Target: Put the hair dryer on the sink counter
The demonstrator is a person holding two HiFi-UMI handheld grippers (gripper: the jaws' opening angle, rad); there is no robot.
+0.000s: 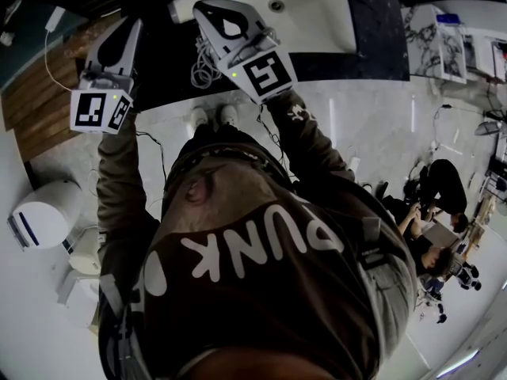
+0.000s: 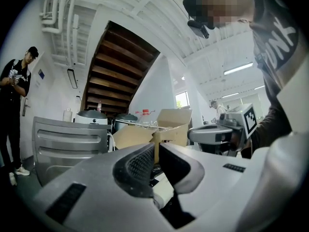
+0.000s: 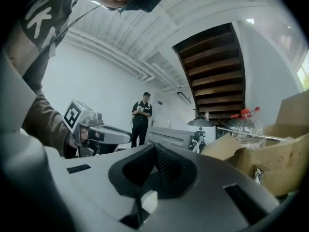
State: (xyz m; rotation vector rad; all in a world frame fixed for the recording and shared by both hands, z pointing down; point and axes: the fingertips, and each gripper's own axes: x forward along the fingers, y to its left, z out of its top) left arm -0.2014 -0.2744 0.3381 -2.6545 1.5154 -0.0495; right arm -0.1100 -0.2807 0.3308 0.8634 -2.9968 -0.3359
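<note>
In the head view the white hair dryer (image 1: 184, 9) lies on the dark sink counter (image 1: 162, 66), left of the basin. Its coiled cord (image 1: 203, 68) rests near the counter's front edge. My right gripper (image 1: 200, 8) hovers over the dryer, hiding part of it, with its jaws shut and empty. My left gripper (image 1: 136, 24) is held further left above the counter's edge, also shut with nothing between the jaws. Both gripper views point up into the room. The left gripper (image 2: 157, 145) and the right gripper (image 3: 155, 146) each show closed, empty tips there, and no dryer.
A white basin (image 1: 317, 14) is set into the counter at the right. A white round appliance (image 1: 43, 212) stands on the floor at the left. People sit at the far right (image 1: 440, 188). A cardboard box (image 2: 169, 124) and a grey chair back (image 2: 67, 144) stand nearby.
</note>
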